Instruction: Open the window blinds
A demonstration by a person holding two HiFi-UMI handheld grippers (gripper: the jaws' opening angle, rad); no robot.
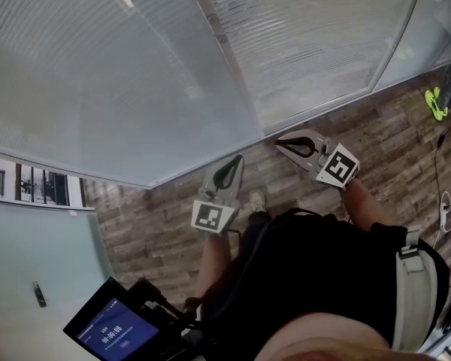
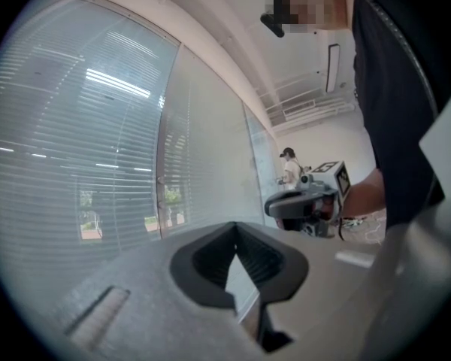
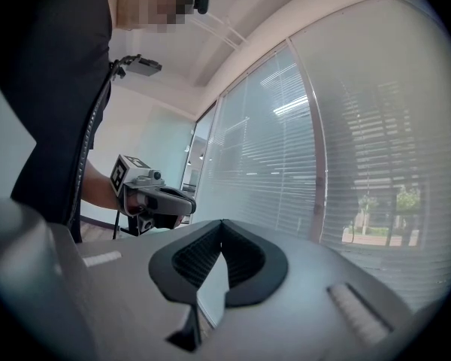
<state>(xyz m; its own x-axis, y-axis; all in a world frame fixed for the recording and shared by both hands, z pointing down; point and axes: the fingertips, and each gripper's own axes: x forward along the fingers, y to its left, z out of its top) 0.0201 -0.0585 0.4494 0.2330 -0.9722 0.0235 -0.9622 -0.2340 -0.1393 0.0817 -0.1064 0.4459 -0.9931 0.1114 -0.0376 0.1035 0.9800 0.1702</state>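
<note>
White slatted blinds point(image 1: 120, 74) hang lowered over the tall glass panes in front of me, their slats turned flat. In the head view both grippers are held level at waist height, a little short of the window. My left gripper point(image 1: 234, 162) is shut with nothing in it, and so is my right gripper point(image 1: 282, 143). In the left gripper view the left gripper point(image 2: 237, 227) has its jaws meeting at the tip before the blinds point(image 2: 83, 149). In the right gripper view the right gripper point(image 3: 222, 224) is also closed and empty, with the blinds point(image 3: 353, 149) beyond it. No cord or wand shows.
A window frame post point(image 1: 224, 47) divides the panes. The floor point(image 1: 383, 141) is wood plank. A green object point(image 1: 436, 102) and cables with a power strip point(image 1: 446, 210) lie at the right. A small screen point(image 1: 111, 329) sits at the lower left. A person point(image 2: 289, 168) stands far off.
</note>
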